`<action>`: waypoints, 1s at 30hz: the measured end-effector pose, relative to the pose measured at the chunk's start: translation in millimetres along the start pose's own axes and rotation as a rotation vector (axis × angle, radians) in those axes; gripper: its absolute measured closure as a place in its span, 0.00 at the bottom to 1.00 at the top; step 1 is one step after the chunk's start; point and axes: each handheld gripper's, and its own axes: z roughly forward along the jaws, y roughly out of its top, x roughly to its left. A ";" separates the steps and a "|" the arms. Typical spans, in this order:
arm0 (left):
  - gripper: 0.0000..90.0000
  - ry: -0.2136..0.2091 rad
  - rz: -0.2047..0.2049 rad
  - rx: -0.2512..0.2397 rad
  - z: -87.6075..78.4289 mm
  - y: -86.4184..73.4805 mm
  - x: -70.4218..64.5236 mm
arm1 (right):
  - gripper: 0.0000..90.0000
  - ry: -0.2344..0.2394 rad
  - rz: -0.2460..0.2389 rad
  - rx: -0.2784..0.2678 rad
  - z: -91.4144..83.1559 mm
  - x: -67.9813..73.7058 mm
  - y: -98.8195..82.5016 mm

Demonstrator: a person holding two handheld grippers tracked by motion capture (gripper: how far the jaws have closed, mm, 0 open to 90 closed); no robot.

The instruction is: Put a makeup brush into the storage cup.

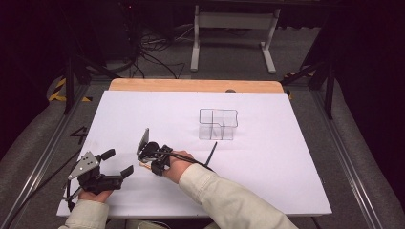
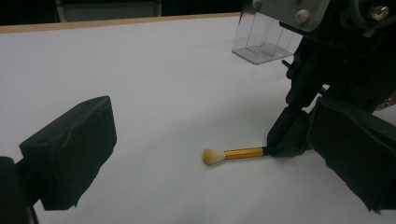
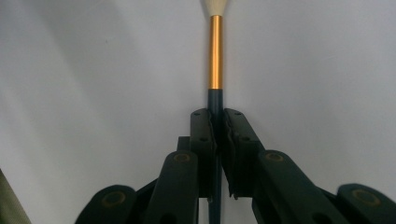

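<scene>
Down near the front-left corner of the desk (image 1: 267, 157), the left hand-held gripper (image 1: 117, 164) rests low with its jaws spread wide and nothing between them. Just to its right, toward the middle of the front edge, the right hand-held gripper (image 1: 144, 161) has its jaws closed tight on the dark handle of a small brush (image 2: 236, 153). From the left gripper view the brush lies flat on the white surface, gold ferrule and pale bristle tip pointing away from the right hand-held gripper; the right gripper view shows the handle pinched between the two pads, the gold ferrule running straight ahead. A clear compartmented organizer (image 1: 218, 124) stands well apart, nearer the desk's middle toward the back edge. A thin dark stick (image 1: 211, 151) lies on the desk beside the right forearm (image 1: 224, 193).
</scene>
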 end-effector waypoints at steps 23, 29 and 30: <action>0.02 -0.005 -0.016 -0.010 2.0 0.3 0.7 | 0.93 -0.002 0.018 -0.182 -53.4 -14.5 -20.4; 0.02 -0.006 -0.016 -0.011 2.1 0.4 0.8 | 0.93 -0.013 0.014 -0.282 -72.4 -18.5 -30.5; 0.02 -0.006 -0.016 -0.011 2.2 0.4 0.8 | 0.93 -0.015 0.019 -0.300 -75.8 -18.7 -32.5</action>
